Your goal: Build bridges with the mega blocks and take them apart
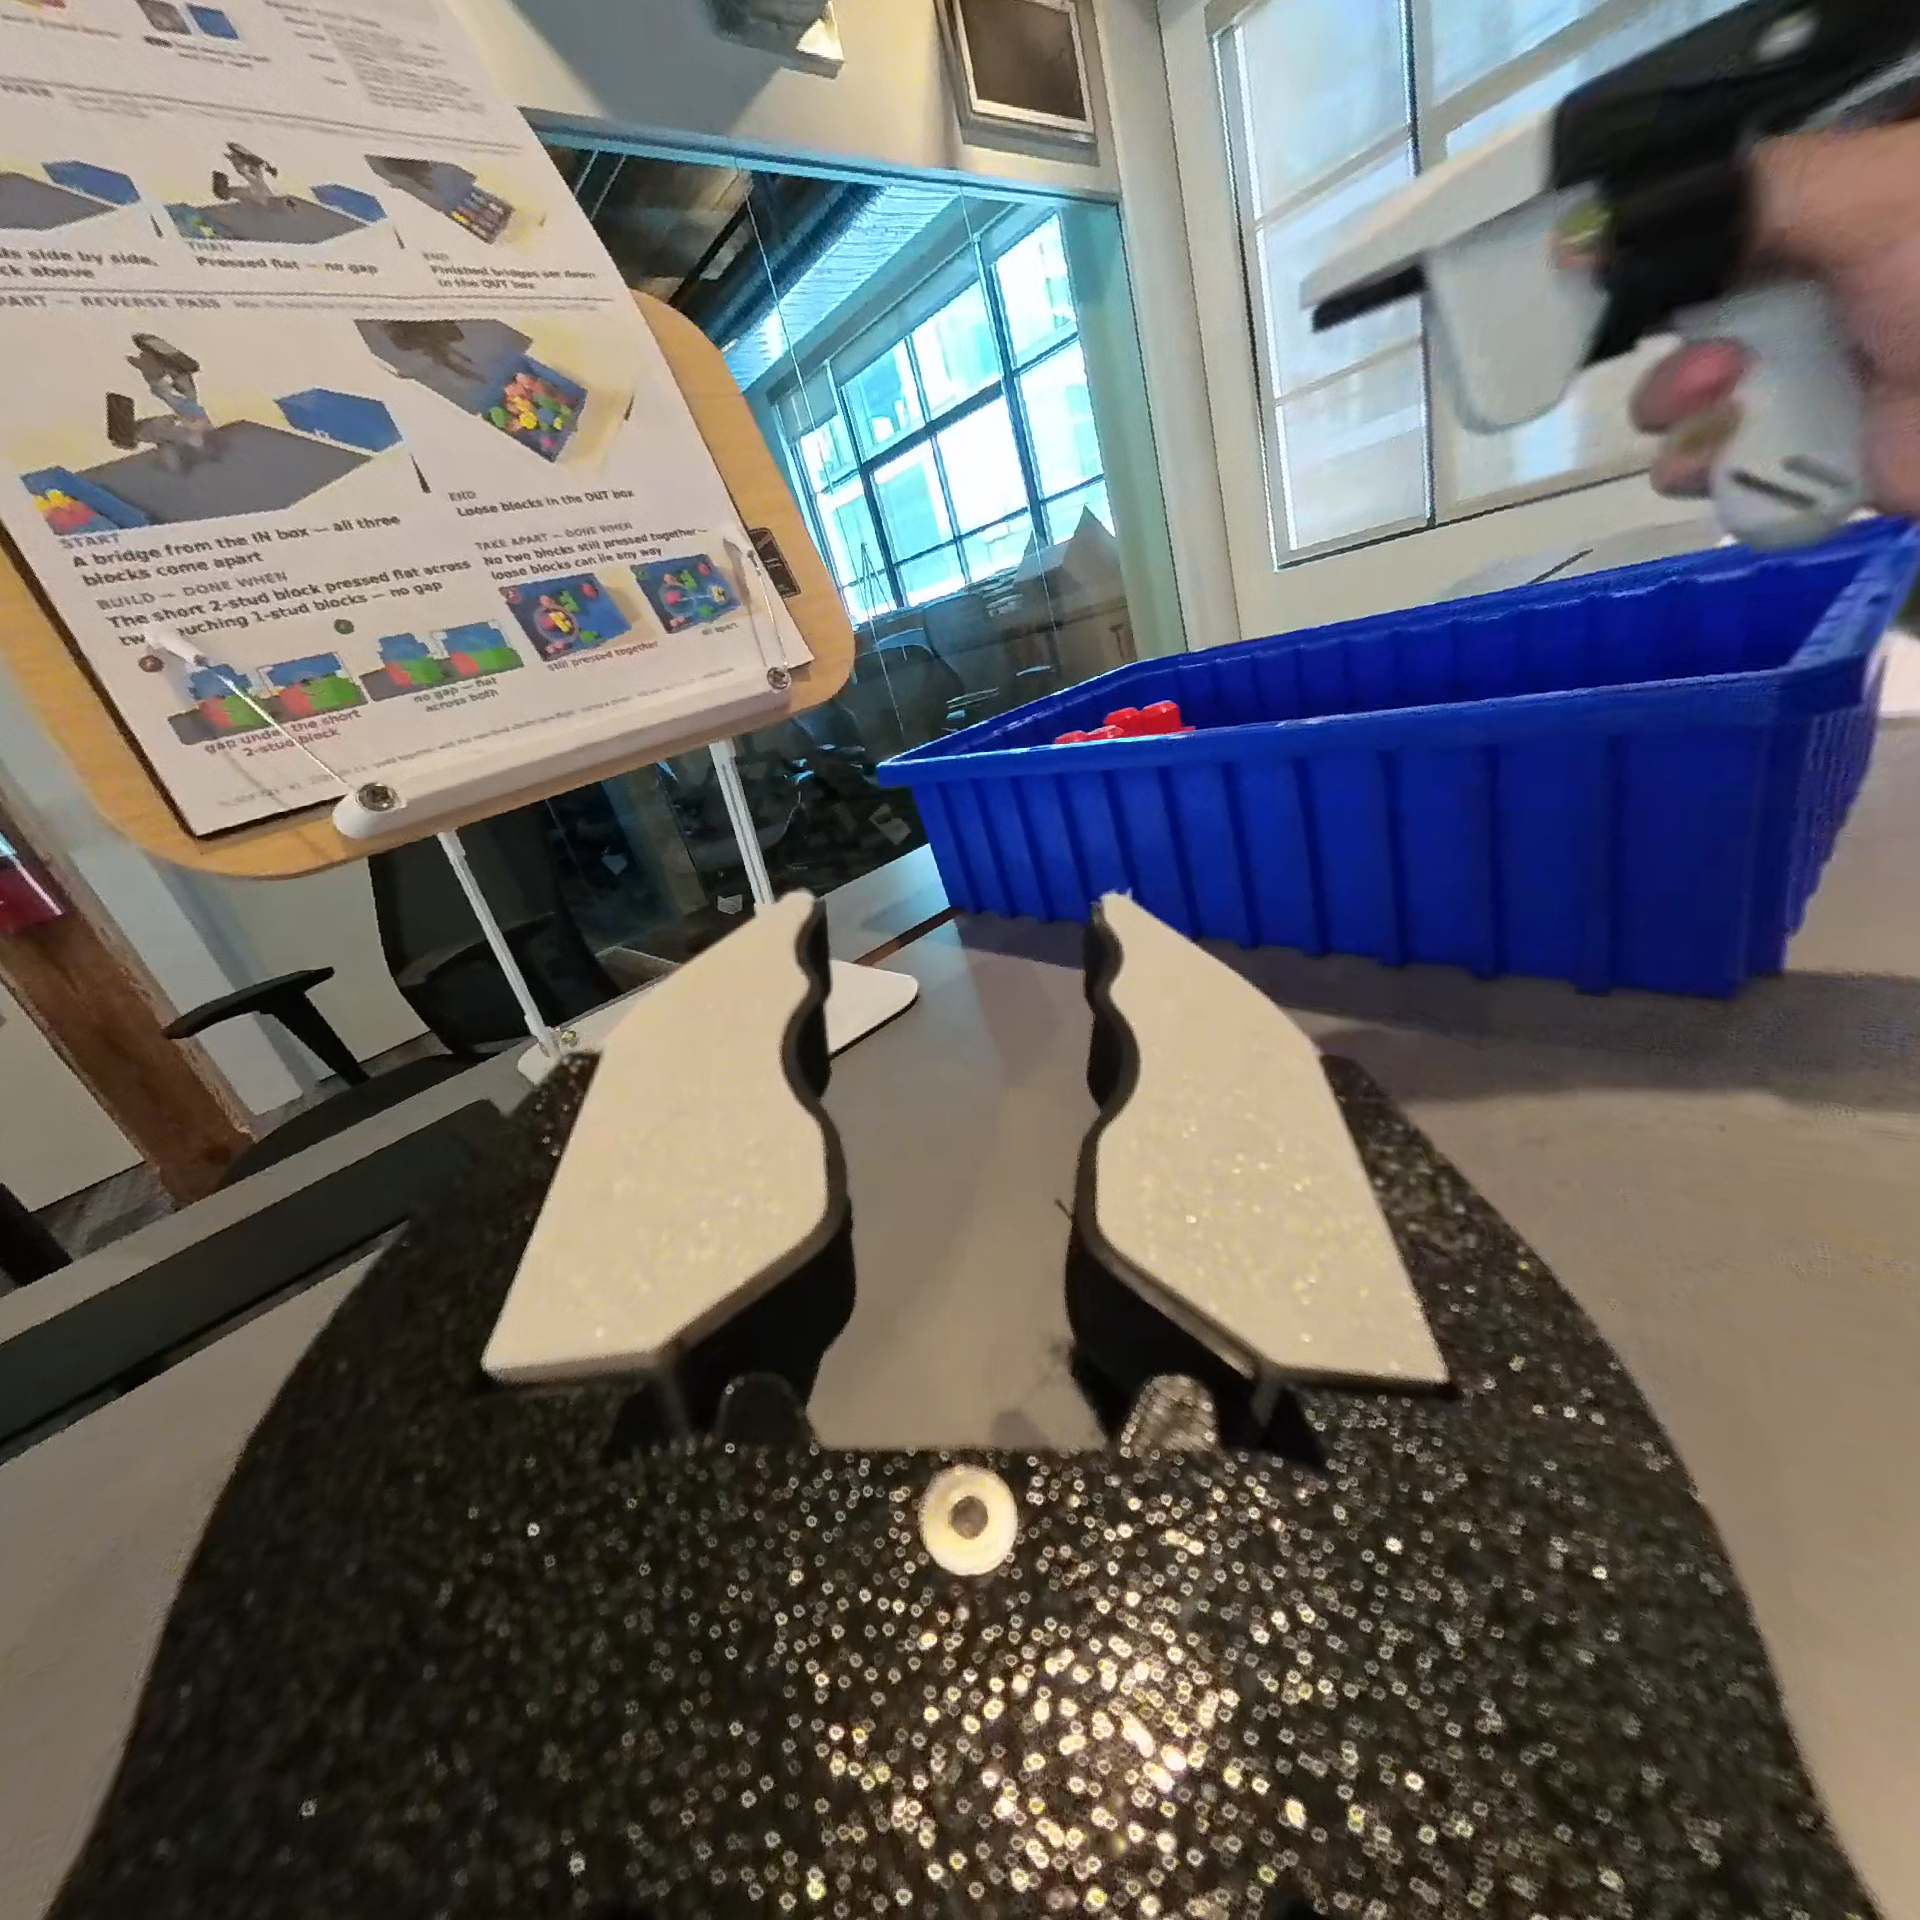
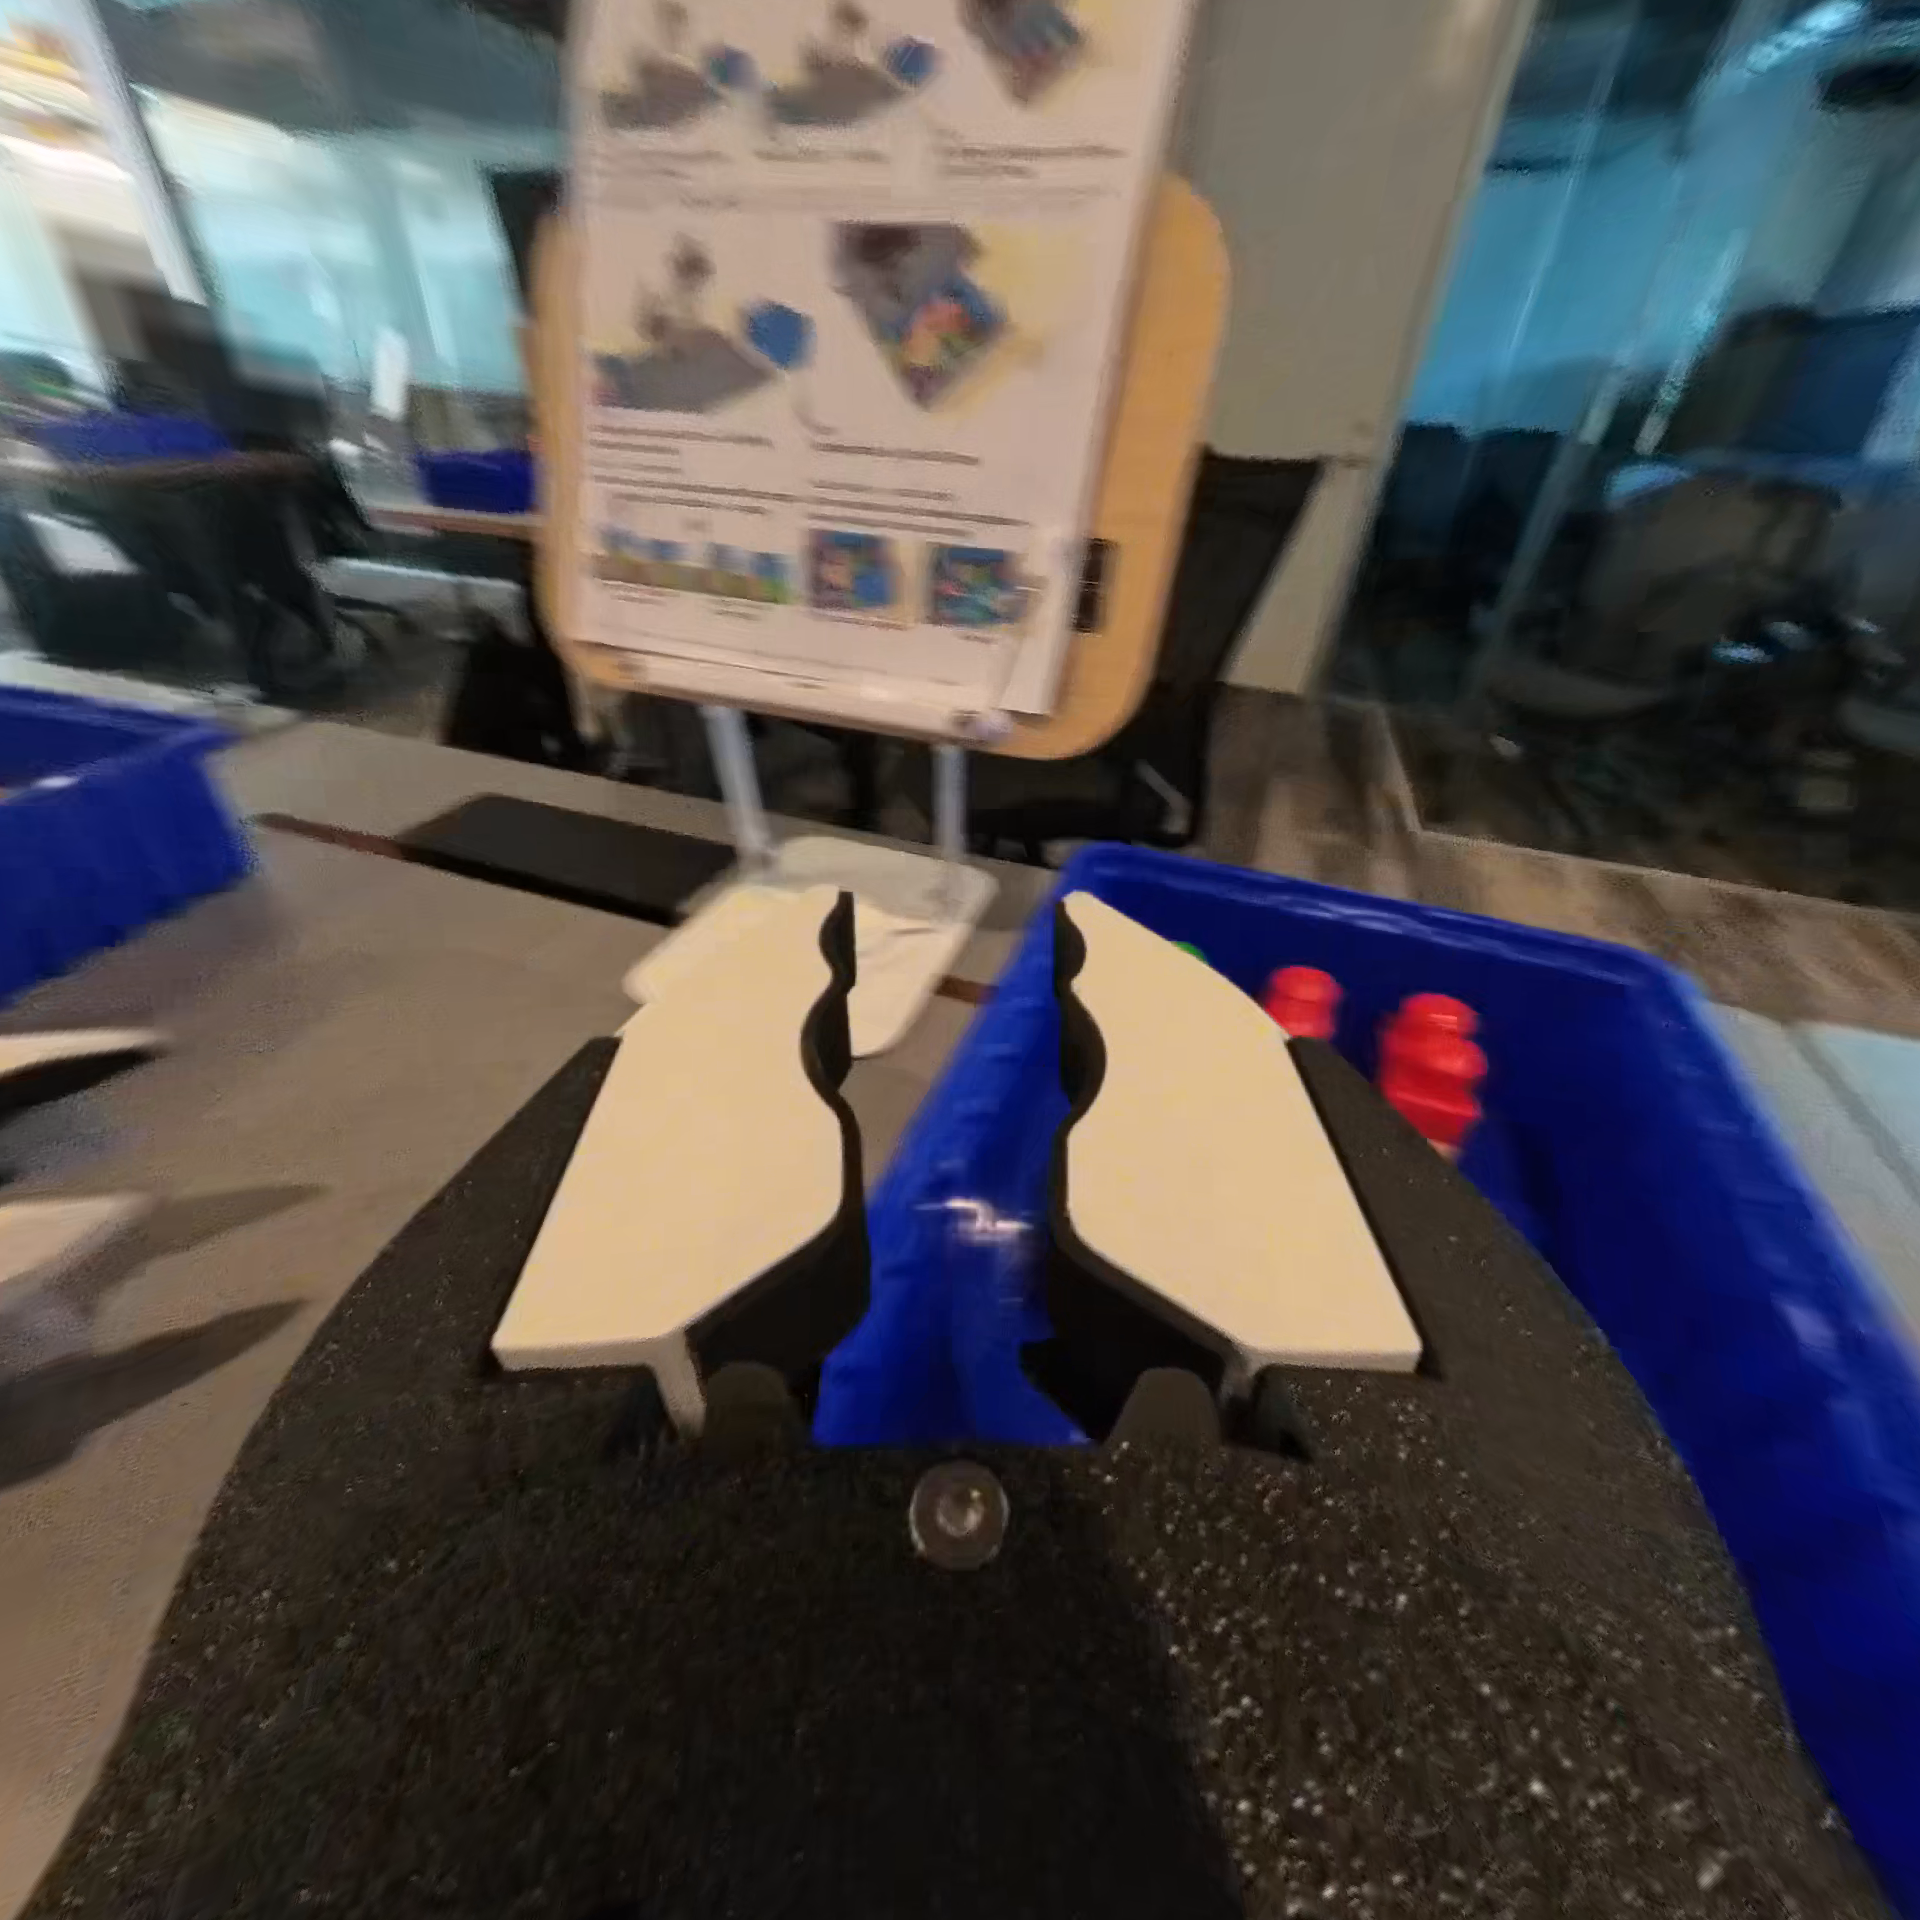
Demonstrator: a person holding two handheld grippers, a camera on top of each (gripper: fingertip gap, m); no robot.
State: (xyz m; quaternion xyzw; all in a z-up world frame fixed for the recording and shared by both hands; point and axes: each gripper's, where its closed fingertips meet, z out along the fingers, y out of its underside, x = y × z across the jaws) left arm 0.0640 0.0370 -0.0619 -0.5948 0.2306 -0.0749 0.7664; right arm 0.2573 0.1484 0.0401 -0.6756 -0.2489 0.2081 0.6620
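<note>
The right gripper (image 2: 954, 925) hangs spread and empty over the ribbed blue plastic bin (image 2: 1714, 1299); the left gripper (image 1: 956, 925) gapes too. Inside, red studded plastic blocks (image 2: 1439, 1070) look light and rigid: pinch their flat sides.

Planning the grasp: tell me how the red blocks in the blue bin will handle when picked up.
The red blocks look like rigid moulded plastic, so probably stiff and light. Their rounded studs may slip between the right gripper fingers. They stand upright inside the blue bin, so a nudge could tip them.
</note>
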